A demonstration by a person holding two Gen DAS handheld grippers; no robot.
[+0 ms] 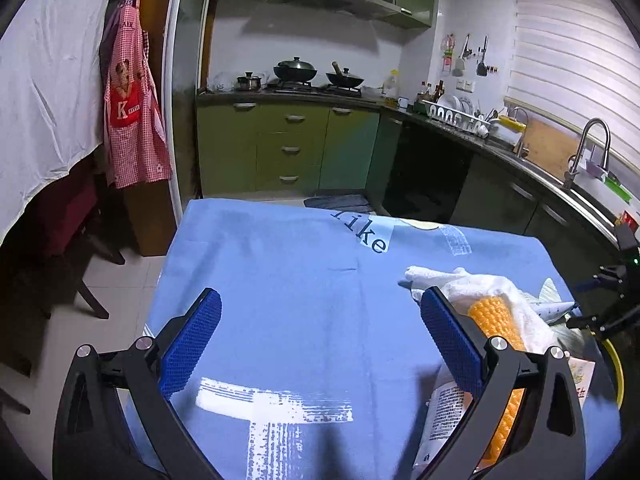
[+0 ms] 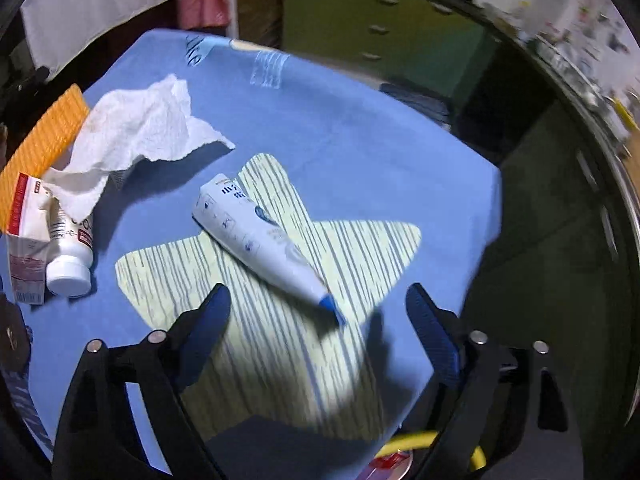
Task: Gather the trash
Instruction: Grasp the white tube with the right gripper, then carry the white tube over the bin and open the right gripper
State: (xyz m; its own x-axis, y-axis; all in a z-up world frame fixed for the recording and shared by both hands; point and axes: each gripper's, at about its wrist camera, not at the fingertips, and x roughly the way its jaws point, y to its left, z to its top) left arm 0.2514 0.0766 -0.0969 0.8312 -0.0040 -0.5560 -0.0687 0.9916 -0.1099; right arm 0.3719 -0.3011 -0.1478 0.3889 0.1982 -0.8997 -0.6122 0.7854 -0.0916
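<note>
Right wrist view: your right tongs (image 2: 318,320) stand wide apart over a soft white tube (image 2: 264,242) lying near the blue-clothed table's (image 2: 360,140) right edge. Your left tongs (image 1: 320,340), also apart, hang over bare cloth; crumpled paper towel (image 2: 136,128) and ribbed orange sponge (image 1: 496,320) lie alongside.

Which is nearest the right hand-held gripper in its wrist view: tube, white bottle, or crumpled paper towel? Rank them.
1. Tube, just ahead of the open right hand-held gripper, on the star print.
2. White bottle, far left.
3. Crumpled paper towel, upper left.
</note>
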